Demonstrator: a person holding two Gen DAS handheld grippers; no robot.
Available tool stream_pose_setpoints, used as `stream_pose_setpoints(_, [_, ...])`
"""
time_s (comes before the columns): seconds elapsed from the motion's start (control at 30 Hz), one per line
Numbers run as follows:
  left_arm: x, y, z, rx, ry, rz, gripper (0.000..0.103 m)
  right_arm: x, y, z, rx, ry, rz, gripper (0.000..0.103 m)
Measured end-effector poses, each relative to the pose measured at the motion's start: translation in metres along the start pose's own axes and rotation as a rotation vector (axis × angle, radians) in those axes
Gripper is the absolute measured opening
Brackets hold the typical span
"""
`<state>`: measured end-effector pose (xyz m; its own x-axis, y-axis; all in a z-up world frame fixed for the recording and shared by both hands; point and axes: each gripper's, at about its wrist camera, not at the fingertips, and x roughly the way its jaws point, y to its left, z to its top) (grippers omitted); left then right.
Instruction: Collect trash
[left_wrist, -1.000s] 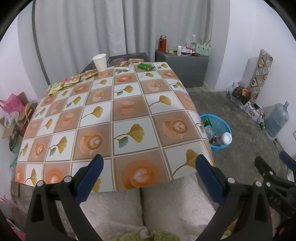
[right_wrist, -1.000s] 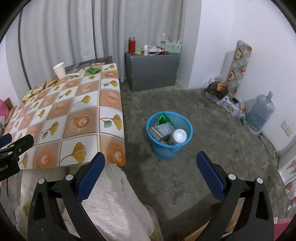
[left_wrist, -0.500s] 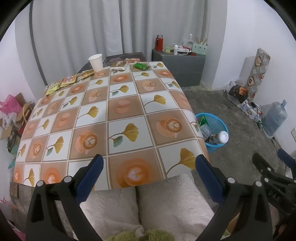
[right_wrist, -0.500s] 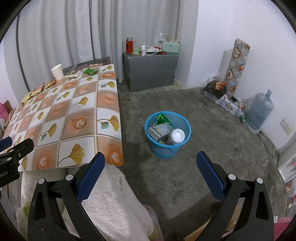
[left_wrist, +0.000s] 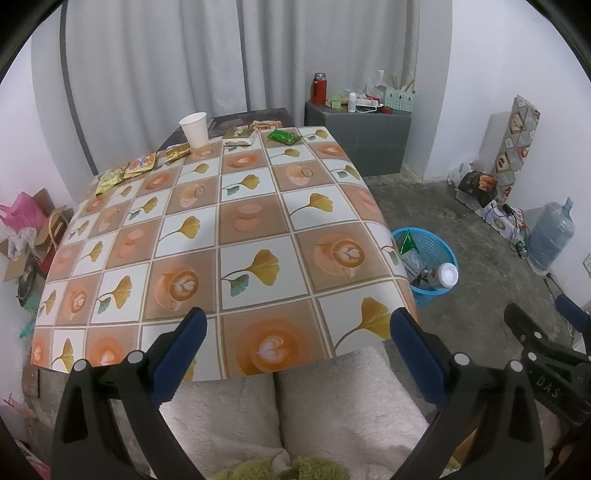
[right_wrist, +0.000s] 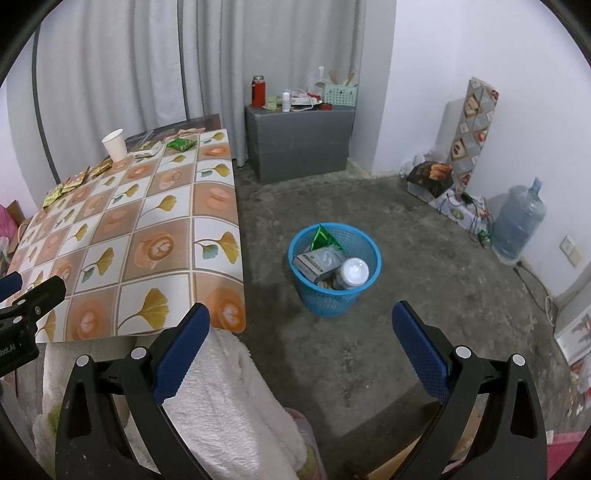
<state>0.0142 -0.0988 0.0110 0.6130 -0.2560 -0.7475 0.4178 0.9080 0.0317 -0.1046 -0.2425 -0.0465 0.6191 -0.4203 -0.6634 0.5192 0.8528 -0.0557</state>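
A white paper cup (left_wrist: 194, 129), a green snack packet (left_wrist: 283, 136) and several yellow wrappers (left_wrist: 127, 171) lie at the far end of the patterned table (left_wrist: 255, 221). The cup (right_wrist: 115, 145) and the green packet (right_wrist: 181, 144) also show in the right wrist view. A blue basket (right_wrist: 334, 271) on the floor right of the table holds a box, a bottle and a green wrapper; it also shows in the left wrist view (left_wrist: 430, 266). My left gripper (left_wrist: 295, 332) is open and empty at the table's near edge. My right gripper (right_wrist: 301, 328) is open and empty, short of the basket.
A grey cabinet (right_wrist: 299, 142) with a red flask stands at the back. A water jug (right_wrist: 517, 225) and boxes (right_wrist: 443, 184) line the right wall. Bags (left_wrist: 26, 229) sit left of the table. White fluffy cloth (left_wrist: 295, 398) lies below both grippers.
Both grippers have drifted slightly, so the table and basket shift a little in view. Both stay open and empty.
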Motion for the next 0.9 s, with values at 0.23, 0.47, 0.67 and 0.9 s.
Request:
stream_pose_setpoints(0.23, [-0.0024, 0.0040, 0.0036, -0.006, -0.004, 0.004, 0.097, 0.0001, -0.0014, 0.0003, -0.002, 0.000, 0.002, 0.095])
stream_pose_setpoints(0.47, [-0.0024, 0.0043, 0.0040, -0.007, -0.004, 0.005, 0.097, 0.0005, -0.0017, 0.0019, -0.004, 0.000, 0.002, 0.095])
stream_pose_setpoints(0.67, [-0.0019, 0.0065, 0.0044, -0.007, -0.003, 0.005, 0.097, 0.0006, -0.0033, 0.0024, -0.007, 0.001, 0.005, 0.095])
stream_pose_setpoints(0.9, [-0.0014, 0.0074, 0.0045, -0.006, -0.003, 0.003, 0.097, 0.0012, -0.0025, 0.0038, -0.006, 0.001, 0.004, 0.095])
